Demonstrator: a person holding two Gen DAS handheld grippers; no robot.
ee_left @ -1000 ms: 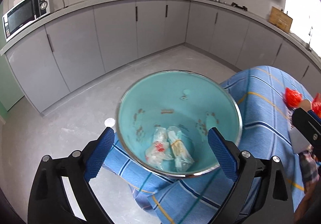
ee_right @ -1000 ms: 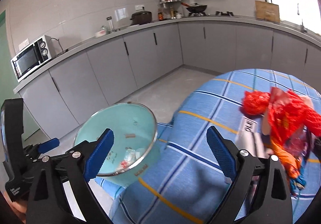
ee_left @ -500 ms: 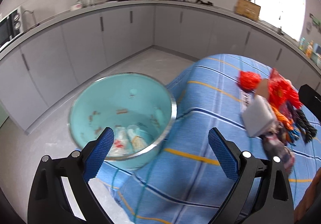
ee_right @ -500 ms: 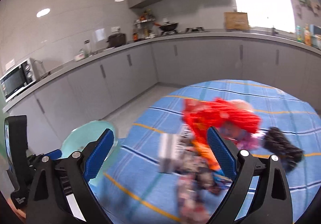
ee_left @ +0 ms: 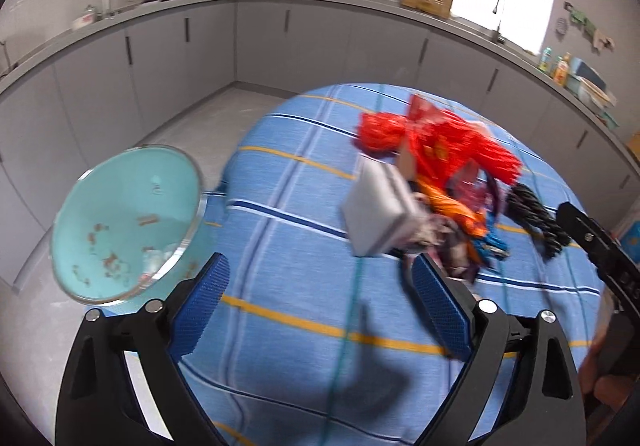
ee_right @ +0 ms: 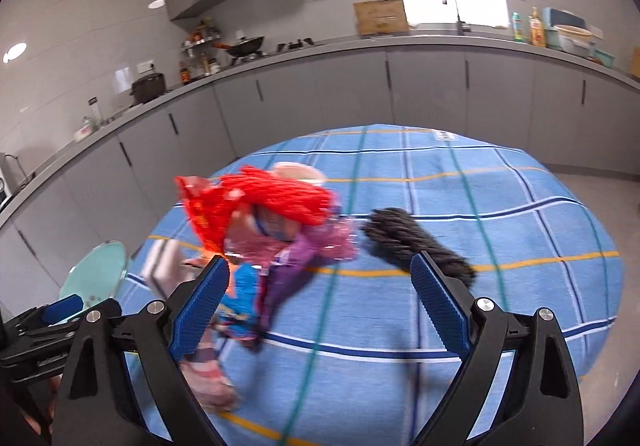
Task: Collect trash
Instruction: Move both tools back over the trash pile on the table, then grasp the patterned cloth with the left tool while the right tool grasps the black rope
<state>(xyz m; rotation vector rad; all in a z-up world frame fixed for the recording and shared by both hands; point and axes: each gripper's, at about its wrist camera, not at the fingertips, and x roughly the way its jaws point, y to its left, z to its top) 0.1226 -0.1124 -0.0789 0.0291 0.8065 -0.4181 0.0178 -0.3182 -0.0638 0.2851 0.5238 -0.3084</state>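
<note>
1. Blue checked cloth [ee_left: 304, 246] covers the round table, and your trash pile [ee_left: 436, 182] lies heaped on it toward the far right edge in the left wrist view.
2. Your left gripper [ee_left: 320, 306] is wide with its jaws closing; only bare cloth lies between them, the pile just beyond its right finger.
3. Your right gripper [ee_right: 320, 304] stands wide over the near part of the table, holding nothing; its left finger overlaps the pile's near edge.
4. Only the left view shows the inside of the teal bin [ee_left: 124, 222] at the table's left edge, with pale wrappers at its bottom; the right view shows just a sliver of its rim [ee_right: 100, 270].
5. Only the right view shows a pale cup [ee_right: 298, 172] behind the red mesh [ee_right: 276, 198], and the whole black mesh roll [ee_right: 416, 242].
6. Motion blur smears the pile; apart from a grey box [ee_left: 376, 218], you cannot tell single wrappers apart.
</note>
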